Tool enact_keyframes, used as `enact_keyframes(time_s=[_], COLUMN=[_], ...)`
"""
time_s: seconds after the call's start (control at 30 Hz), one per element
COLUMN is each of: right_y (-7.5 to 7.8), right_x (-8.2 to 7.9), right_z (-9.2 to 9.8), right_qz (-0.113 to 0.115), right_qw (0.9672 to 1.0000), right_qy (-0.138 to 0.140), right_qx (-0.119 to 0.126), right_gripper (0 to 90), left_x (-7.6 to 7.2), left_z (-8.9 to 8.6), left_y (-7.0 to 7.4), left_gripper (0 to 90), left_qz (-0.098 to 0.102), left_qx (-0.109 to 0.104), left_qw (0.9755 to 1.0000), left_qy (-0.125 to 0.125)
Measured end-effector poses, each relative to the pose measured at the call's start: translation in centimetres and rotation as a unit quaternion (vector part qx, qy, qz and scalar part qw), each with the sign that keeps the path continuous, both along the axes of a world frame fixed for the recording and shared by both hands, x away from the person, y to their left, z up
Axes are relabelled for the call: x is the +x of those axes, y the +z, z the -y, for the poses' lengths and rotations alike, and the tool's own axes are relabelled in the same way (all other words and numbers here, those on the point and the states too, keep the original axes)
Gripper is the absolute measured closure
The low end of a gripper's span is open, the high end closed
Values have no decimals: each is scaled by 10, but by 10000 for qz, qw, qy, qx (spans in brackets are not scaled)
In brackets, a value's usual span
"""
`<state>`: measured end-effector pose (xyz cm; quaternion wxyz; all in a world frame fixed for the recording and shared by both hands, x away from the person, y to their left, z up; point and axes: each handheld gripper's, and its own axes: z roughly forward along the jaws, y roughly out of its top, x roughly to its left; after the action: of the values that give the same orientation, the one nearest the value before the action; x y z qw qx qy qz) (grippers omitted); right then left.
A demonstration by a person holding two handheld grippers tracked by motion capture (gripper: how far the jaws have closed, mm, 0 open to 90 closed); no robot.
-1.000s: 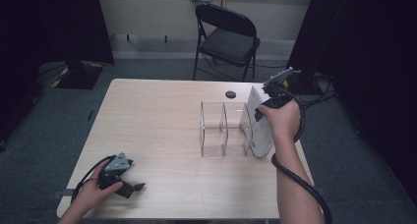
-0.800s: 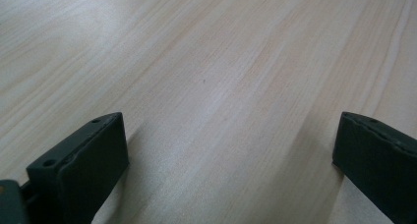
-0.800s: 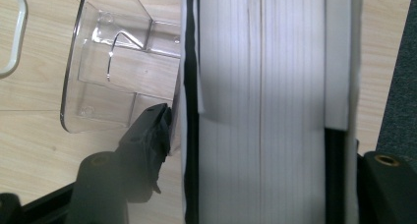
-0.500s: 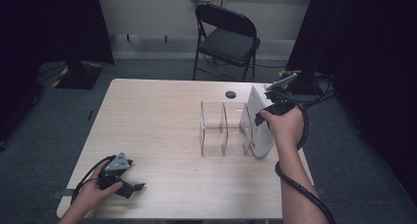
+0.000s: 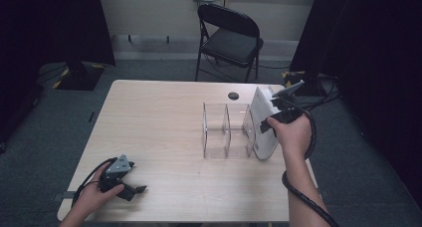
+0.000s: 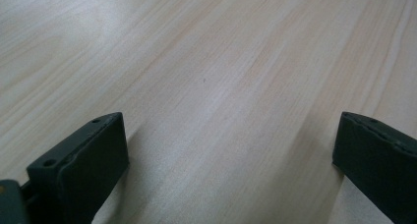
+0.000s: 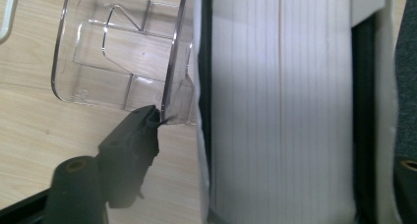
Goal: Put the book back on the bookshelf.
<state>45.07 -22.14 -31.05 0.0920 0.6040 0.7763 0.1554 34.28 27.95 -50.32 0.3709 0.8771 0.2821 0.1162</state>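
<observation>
A thick white book [image 5: 261, 122] stands on edge at the right end of a clear acrylic rack [image 5: 226, 132] on the wooden table [image 5: 159, 117]. My right gripper [image 5: 268, 125] reaches it from the right. In the right gripper view the book's page block [image 7: 275, 86] sits between the jaws of this gripper [image 7: 278, 140]. They have just been opening, and the left jaw stands off the cover, touching the rack's clear wall [image 7: 118, 52]. My left gripper [image 5: 132, 187] rests near the table's front left corner, its jaws [image 6: 231, 121] wide apart over bare wood.
A black folding chair [image 5: 229, 38] stands behind the table. A small dark round spot [image 5: 233, 95] lies beyond the rack. The book is close to the table's right edge [image 5: 298, 152]. Black curtains hang on both sides.
My right hand has slid a little toward the near edge along the book, and its jaws have spread. The book stays upright in the rack. The left hand has kept still.
</observation>
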Motion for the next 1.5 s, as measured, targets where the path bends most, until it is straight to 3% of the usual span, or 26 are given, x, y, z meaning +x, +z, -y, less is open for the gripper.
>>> enact_keyframes(time_s=[0.4,0.6,0.73,1.2,1.5], right_y=[3,-4,-12,-30,-34], right_x=[-12,-18,-24,-40,-50], right_z=[3,1,1,7,7], right_qz=[151,168,160,312,365], right_qw=[9998,9995,9990,9989,9987], right_qy=[81,218,380,283,322], right_qx=[-42,-181,-143,183,173], right_gripper=[183,159,146,143,143], left_x=[0,0,0,0,0], left_z=[0,0,0,0,0], left_y=[0,0,0,0,0], left_gripper=[0,0,0,0,0], left_qz=[-14,-13,-13,1,3], left_qx=[-9,-10,-11,-23,-22], left_qw=[10000,10000,10000,10000,10000], left_qy=[12,11,12,15,21])
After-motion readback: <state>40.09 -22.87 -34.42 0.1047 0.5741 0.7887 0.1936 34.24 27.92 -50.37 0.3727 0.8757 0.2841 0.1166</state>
